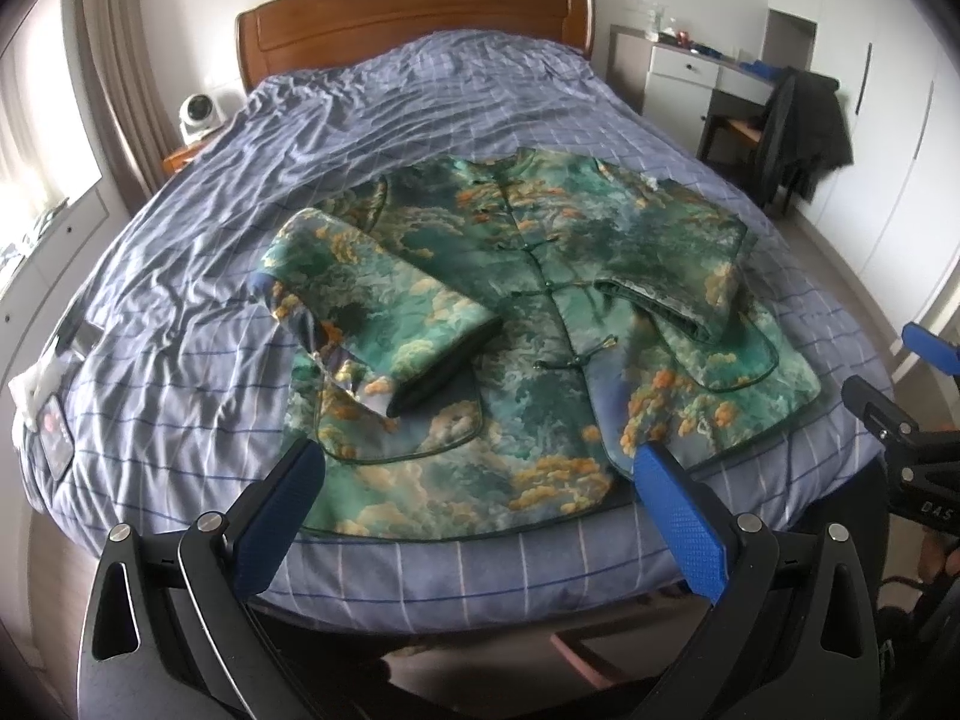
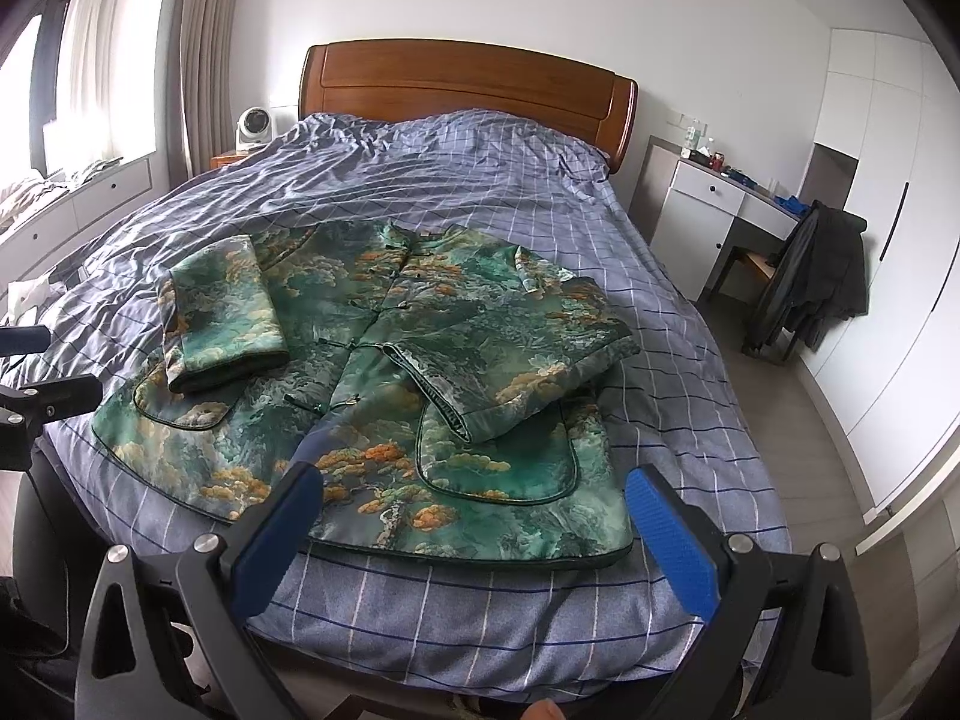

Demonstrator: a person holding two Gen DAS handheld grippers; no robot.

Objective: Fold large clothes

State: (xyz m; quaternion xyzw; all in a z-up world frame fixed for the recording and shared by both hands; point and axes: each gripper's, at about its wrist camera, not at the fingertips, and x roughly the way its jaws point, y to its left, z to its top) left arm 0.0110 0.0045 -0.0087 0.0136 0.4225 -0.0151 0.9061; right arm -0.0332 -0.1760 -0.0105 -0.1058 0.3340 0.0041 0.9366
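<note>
A green jacket [image 1: 540, 312] with orange and cloud patterns lies front up on the bed, both sleeves folded in over its chest. It also shows in the right wrist view [image 2: 384, 372]. My left gripper [image 1: 480, 474] is open and empty, held above the jacket's lower hem near the bed's foot. My right gripper [image 2: 474, 498] is open and empty, also above the hem, a little further right. The right gripper also shows at the right edge of the left wrist view [image 1: 912, 384].
The bed [image 1: 180, 276] has a blue checked cover and a wooden headboard [image 1: 414, 18]. A white fan [image 1: 201, 114] stands on a nightstand at the left. A white desk [image 2: 720, 198] and a chair draped with a dark coat [image 2: 822, 276] stand at the right.
</note>
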